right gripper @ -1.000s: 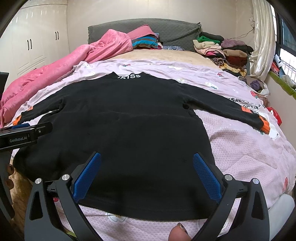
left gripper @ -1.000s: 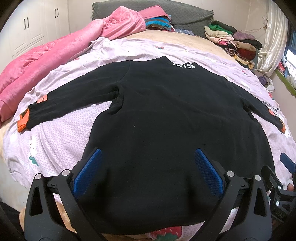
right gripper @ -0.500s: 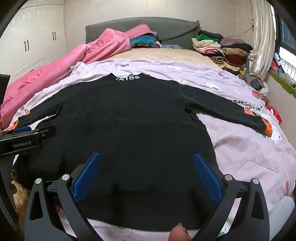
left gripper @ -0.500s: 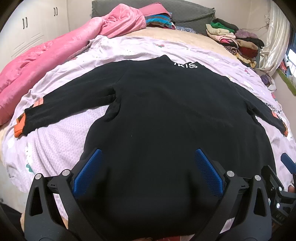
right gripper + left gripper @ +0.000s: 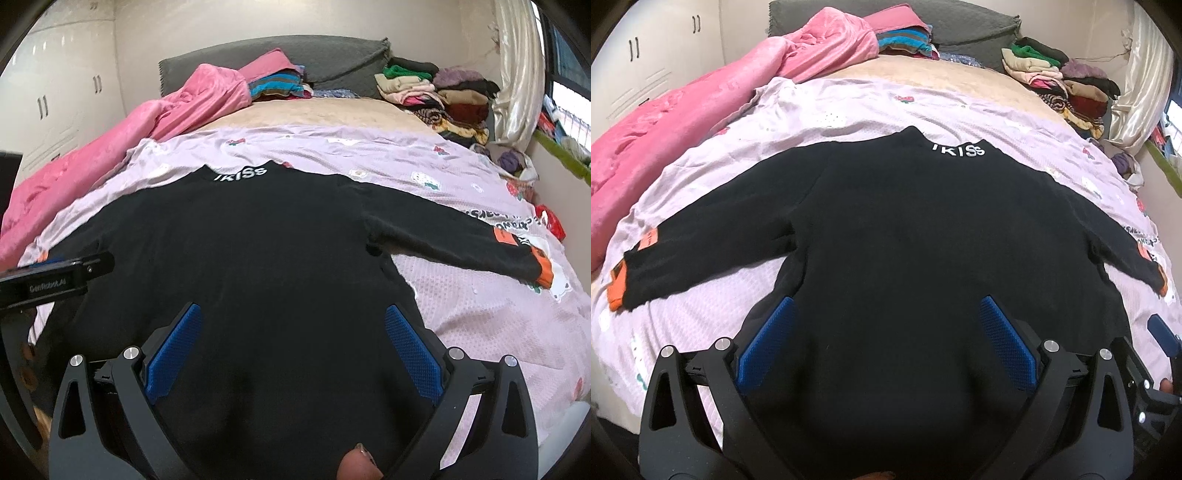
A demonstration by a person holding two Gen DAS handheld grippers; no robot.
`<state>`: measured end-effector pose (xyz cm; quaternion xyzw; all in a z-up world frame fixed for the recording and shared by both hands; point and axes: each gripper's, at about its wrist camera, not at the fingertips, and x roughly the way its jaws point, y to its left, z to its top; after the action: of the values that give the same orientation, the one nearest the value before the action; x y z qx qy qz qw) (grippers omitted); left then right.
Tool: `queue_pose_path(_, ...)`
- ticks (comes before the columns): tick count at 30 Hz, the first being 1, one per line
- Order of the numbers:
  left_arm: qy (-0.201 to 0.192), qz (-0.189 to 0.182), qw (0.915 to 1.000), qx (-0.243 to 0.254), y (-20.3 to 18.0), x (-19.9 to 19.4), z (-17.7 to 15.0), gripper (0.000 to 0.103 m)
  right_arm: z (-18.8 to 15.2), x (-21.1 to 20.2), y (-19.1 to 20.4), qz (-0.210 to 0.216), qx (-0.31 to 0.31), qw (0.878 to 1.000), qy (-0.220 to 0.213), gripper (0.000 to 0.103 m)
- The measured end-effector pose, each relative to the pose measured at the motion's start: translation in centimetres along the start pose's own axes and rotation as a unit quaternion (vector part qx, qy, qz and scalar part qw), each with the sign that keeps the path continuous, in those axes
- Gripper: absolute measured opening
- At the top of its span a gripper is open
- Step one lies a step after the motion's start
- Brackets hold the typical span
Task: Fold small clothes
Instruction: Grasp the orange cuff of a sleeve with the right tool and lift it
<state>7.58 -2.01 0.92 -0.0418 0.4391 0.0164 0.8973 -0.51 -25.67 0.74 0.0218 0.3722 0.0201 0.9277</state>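
A black long-sleeved sweater (image 5: 916, 236) with white "KISS" letters at the collar lies flat on the bed, sleeves spread out, orange cuffs at both ends. It also shows in the right wrist view (image 5: 258, 258). My left gripper (image 5: 886, 332) is open, low over the sweater's hem on its left half. My right gripper (image 5: 293, 334) is open, low over the hem on its right half. Neither holds cloth. The hem itself is hidden below the fingers.
The sweater rests on a lilac sheet (image 5: 849, 107) over the bed. A pink blanket (image 5: 683, 110) lies along the left side. Stacks of folded clothes (image 5: 1060, 85) sit at the far right by the curtain. White wardrobe doors (image 5: 55, 110) stand left.
Both grippers have moved forward and lower over the sweater, so the hem has slipped out of view beneath them. Both stay open.
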Motion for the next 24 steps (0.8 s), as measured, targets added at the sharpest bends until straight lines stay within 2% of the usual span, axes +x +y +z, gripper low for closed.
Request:
queue_pose_path(9,0.014,-0.01,0.9998,0.012,-1.7,2.1,2.5,0.094,2.5,2.0,-3.3,-0.013,0.058,0.998,-0.002,0.099)
queue_pose_path(17,0.015,-0.015,0.9995,0.023,-3.3,3.8,4.7,0.094,3.8,3.3,-8.1,-0.055,0.104,0.993,-0.003,0.099)
queue_pose_path(24,0.033,-0.034,0.9971,0.06,-5.8,5.7,6.4,0.094,4.4,4.2,-13.1,-0.103,0.152,0.983,-0.001,0.099)
